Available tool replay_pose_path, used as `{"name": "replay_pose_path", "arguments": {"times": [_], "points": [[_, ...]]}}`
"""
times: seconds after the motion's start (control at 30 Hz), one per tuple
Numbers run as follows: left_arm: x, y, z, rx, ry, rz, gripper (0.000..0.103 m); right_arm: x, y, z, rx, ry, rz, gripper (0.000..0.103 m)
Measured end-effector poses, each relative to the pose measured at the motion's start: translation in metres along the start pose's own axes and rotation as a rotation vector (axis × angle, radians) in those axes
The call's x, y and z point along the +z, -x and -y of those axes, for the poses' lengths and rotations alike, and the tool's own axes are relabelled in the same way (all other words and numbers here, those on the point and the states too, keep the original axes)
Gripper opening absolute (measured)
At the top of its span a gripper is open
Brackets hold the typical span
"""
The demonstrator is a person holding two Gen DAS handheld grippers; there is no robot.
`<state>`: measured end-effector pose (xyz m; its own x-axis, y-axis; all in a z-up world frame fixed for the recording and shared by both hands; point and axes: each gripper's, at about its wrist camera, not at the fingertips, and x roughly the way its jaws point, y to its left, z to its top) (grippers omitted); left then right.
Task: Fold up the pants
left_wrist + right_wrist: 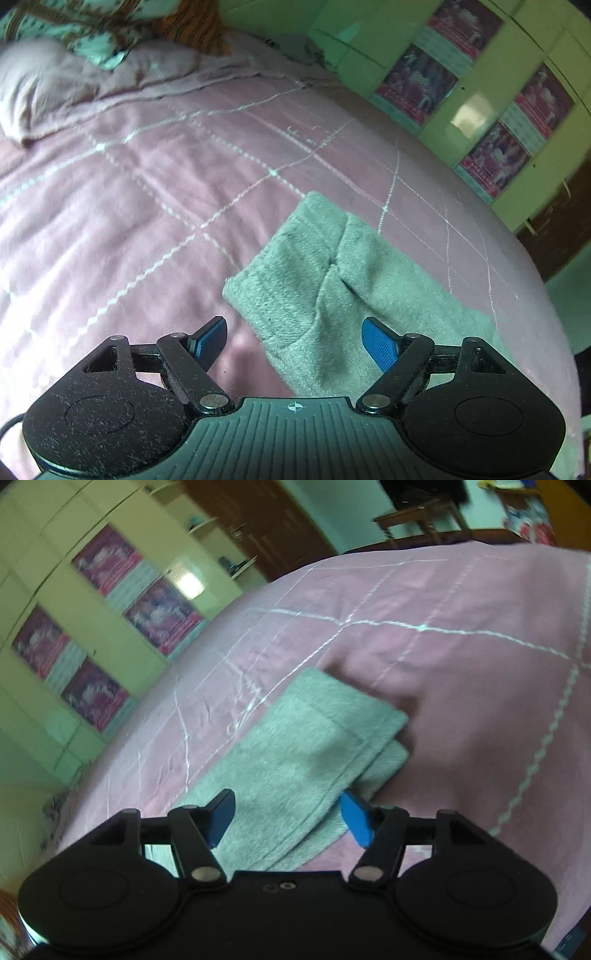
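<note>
Only the left wrist view shows a pale pillow (44, 92) and a patterned cloth (85, 29) at the far end of the bed (129, 206); only the right wrist view shows a wooden table (424, 517) beyond the bed's far edge. Both views catch the green cupboard (55, 602) with pink posters (162, 616).

The grey-green pants (325, 288) lie on the pink bed cover, folded into a layered strip in the right wrist view.

The left gripper (295, 339) has its jaws partly apart, holding nothing, the pants below them. The right gripper (288, 818) likewise stands partly open and empty above the pants' near end.
</note>
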<state>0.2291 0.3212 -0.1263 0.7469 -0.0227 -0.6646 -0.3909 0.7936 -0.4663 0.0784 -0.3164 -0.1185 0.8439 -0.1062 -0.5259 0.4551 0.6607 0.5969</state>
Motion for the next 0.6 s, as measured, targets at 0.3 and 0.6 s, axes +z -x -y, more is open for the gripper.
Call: {"name": "replay_pose_path", "arguments": {"times": [0.3, 0.6], "points": [[0.001, -0.014, -0.005, -0.055, 0.071, 0.040, 0.030, 0.001, 0.001, 0.007, 0.031, -0.066, -0.005, 0.063], [0.043, 0.008, 0.031, -0.158, 0.026, 0.218, 0.020, 0.001, -0.004, 0.001, 0.004, -0.031, -0.021, 0.063]]}}
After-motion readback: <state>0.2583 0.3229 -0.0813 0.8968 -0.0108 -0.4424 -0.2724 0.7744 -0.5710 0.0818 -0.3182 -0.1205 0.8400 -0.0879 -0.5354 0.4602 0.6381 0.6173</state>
